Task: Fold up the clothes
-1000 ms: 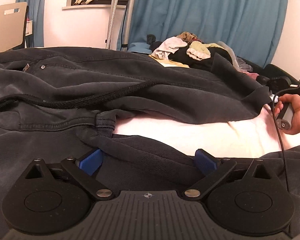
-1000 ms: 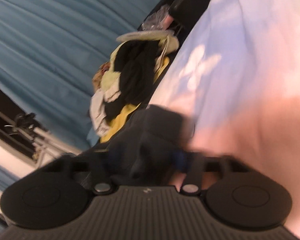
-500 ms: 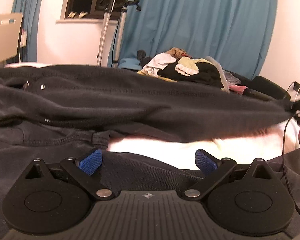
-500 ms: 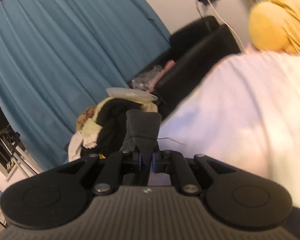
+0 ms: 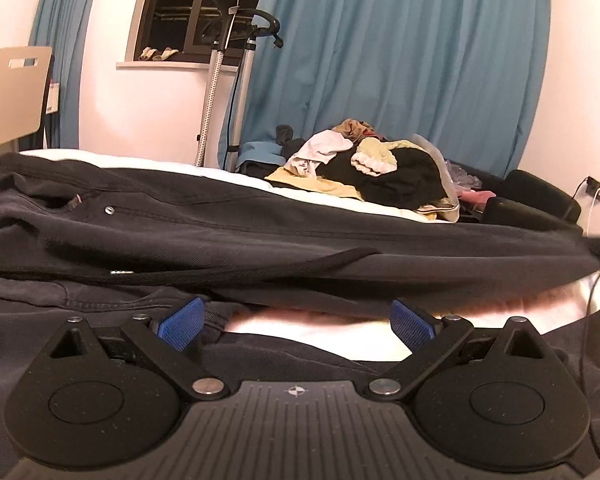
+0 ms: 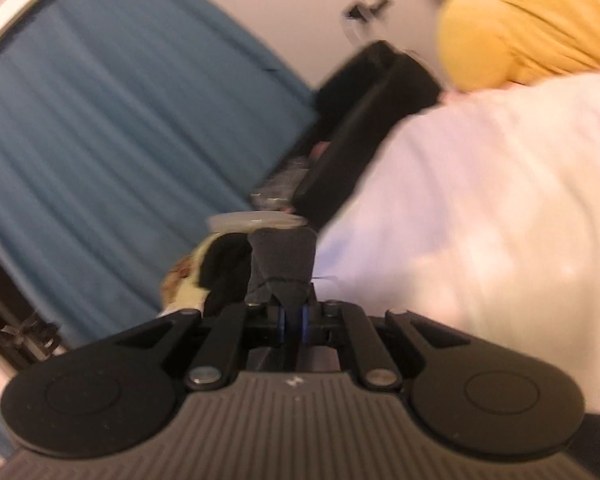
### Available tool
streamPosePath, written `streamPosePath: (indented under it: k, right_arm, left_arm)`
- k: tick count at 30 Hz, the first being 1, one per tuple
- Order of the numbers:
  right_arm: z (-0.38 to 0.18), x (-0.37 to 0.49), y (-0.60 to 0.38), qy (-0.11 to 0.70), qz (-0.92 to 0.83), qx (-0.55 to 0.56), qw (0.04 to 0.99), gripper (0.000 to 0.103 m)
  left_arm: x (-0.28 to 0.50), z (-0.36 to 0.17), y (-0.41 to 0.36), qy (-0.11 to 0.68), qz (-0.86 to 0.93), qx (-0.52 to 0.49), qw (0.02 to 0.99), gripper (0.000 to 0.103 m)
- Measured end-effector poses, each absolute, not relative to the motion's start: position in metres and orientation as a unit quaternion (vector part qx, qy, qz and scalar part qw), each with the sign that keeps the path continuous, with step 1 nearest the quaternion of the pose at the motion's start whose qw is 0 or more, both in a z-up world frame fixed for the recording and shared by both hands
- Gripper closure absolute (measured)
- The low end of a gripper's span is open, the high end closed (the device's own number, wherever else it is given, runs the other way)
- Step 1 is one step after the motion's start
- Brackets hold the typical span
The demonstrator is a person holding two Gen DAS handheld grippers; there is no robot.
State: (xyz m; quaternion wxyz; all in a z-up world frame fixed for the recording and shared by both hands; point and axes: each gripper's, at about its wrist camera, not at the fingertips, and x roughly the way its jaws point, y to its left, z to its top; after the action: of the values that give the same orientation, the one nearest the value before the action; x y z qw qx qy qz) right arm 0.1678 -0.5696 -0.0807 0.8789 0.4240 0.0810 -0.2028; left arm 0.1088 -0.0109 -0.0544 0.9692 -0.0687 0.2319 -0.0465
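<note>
Dark grey trousers point(image 5: 260, 220) spread across a white bed point(image 5: 308, 326), waistband to the left of the left wrist view with a rivet and a black drawstring point(image 5: 236, 270) trailing over the cloth, one leg stretched taut toward the right edge. Left gripper point(image 5: 296, 322) held wide, blue pads point(image 5: 180, 318) far apart, nothing pinched between them; left-hand pad just beside a fold near the waistband, contact not certain, right-hand pad over the bare strip of sheet between the two legs. More of the same dark cloth under the gripper body.

Right gripper point(image 6: 294, 318) closed down tight, blue pads almost meeting, a flap of the dark grey cloth point(image 6: 284, 256) clamped between them and standing up beyond the fingertips. Much motion blur in the right wrist view. Pale sheet to the right of that flap, a yellow cushion or garment point(image 6: 540, 24) at the top right, exact kind hard to tell.

Heap of unfolded clothes point(image 5: 372, 168) at the far side of the bed: white, cream, black and mustard pieces jumbled together, well apart from the trousers. Blue curtain point(image 5: 400, 60) behind it, a dark window point(image 5: 188, 8) to the left, a garment steamer stand point(image 5: 228, 72) between window and curtain, a pale chair point(image 5: 16, 92) at the far left. Black padded seat or case point(image 5: 532, 196) at the right near a wall socket point(image 5: 598, 195) with a cable plugged in.
</note>
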Motion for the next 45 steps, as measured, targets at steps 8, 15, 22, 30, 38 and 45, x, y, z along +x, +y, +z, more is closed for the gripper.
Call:
streamPosePath:
  k: [8, 15, 22, 30, 38, 45]
  right_arm:
    - [-0.126, 0.156, -0.574, 0.187, -0.251, 0.386, 0.868, 0.094]
    - [-0.101, 0.138, -0.54, 0.216, -0.259, 0.237, 0.911, 0.057]
    - [-0.044, 0.11, -0.48, 0.205, -0.17, 0.236, 0.935, 0.053]
    - [-0.03, 0.079, -0.362, 0.234, -0.006, 0.236, 0.943, 0.046]
    - [-0.051, 0.094, -0.307, 0.278, 0.052, 0.192, 0.94, 0.031]
    - [-0.06, 0.106, -0.304, 0.281, 0.053, 0.202, 0.937, 0.027]
  left_arm:
    - [0.112, -0.055, -0.012, 0.235, -0.046, -0.052, 0.969, 0.003]
    - [0.109, -0.051, -0.009, 0.229, -0.049, -0.059, 0.971, 0.003]
    - [0.099, -0.043, -0.006, 0.221, -0.053, -0.077, 0.971, 0.003]
    - [0.089, -0.02, 0.018, 0.208, 0.003, -0.071, 0.976, 0.003]
    - [0.129, 0.023, 0.134, 0.219, 0.12, -0.074, 0.966, 0.003]
    - [0.199, 0.002, 0.267, 0.251, 0.188, -0.11, 0.943, 0.01]
